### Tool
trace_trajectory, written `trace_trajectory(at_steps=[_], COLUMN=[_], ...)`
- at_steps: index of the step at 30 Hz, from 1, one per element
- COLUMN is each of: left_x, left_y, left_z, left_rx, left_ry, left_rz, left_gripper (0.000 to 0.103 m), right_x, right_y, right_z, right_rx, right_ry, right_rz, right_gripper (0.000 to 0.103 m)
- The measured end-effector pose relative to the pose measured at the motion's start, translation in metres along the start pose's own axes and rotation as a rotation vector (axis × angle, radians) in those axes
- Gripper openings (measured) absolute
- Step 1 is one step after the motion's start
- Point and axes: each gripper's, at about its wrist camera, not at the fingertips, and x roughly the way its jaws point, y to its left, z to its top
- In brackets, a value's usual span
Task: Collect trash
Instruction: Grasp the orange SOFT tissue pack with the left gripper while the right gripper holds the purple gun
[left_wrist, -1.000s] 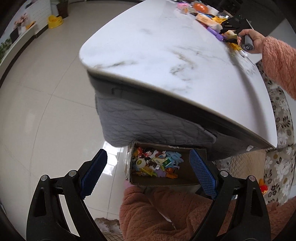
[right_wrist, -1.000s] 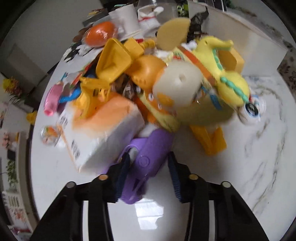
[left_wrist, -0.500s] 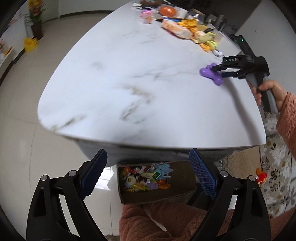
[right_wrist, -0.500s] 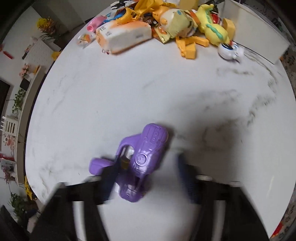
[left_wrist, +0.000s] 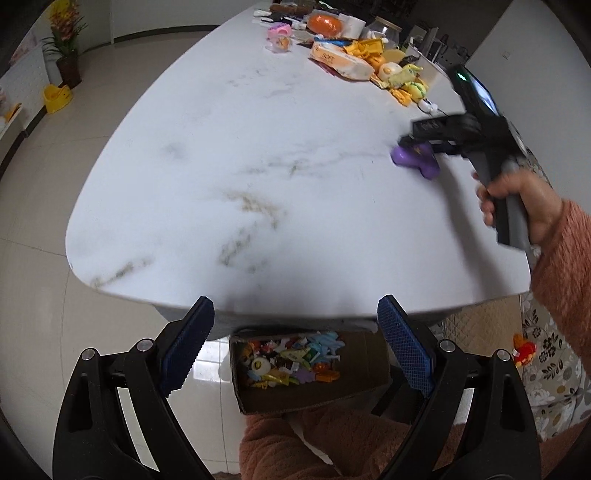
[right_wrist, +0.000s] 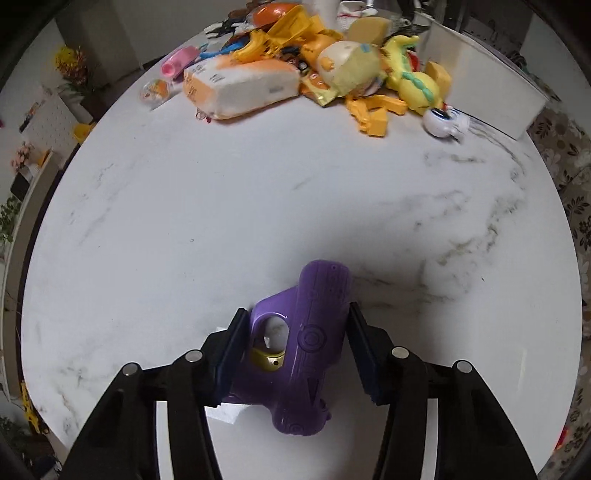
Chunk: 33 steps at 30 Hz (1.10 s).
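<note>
1. The right hand-held gripper (right_wrist: 295, 345) has its two blue-padded fingers closed against the sides of one purple toy (right_wrist: 303, 347), a plastic piece with an oval hole and a yellow part inside.
2. In the left wrist view the same right hand-held gripper (left_wrist: 413, 146) shows from the side, blurred, with the purple toy (left_wrist: 415, 158) between its fingers, low over the right part of the white marble surface (left_wrist: 258, 177); whether the toy touches it cannot be told.
3. The left hand-held gripper (left_wrist: 295, 347) is spread wide with nothing between its two blue pads, held at the near edge of the surface.
4. Below that edge, one cardboard box (left_wrist: 332, 391) sits on the floor, holding a mix of small coloured bits too many to count.
5. At the far end of the surface lies a pile: one white-and-orange tissue pack (right_wrist: 240, 88), one yellow plush toy (right_wrist: 413, 85), one pink tube (right_wrist: 177, 62), one white round toy with a dark eye (right_wrist: 443, 123) just beside the plush, and several yellow plastic pieces (right_wrist: 373, 112).
6. The pile is well apart from the purple toy.
</note>
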Motion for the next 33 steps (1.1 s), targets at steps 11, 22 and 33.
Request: trace_trajectory(at_steps=[11, 22, 33], left_x=[0.080, 0.208, 0.183], left_y=[-0.046, -0.066, -0.060], left_z=[0.177, 0.344, 0.340], left_rx=[-0.004, -0.367, -0.293], left_ry=[-0.052, 0.004, 0.010], left_rz=[-0.011, -0.085, -0.204], left_gripper=[0.088, 0.071, 0.025], right_x=[-0.099, -0.118, -0.110], right_y=[-0.062, -0.105, -0.113], right_z=[-0.044, -0.111, -0.116], right_rx=[0.106, 0.201, 0.215], right_ry=[-0.199, -0.192, -0.169], right_rz=[0.141, 0.176, 0.210], right_gripper=[0.050, 0.050, 0.050])
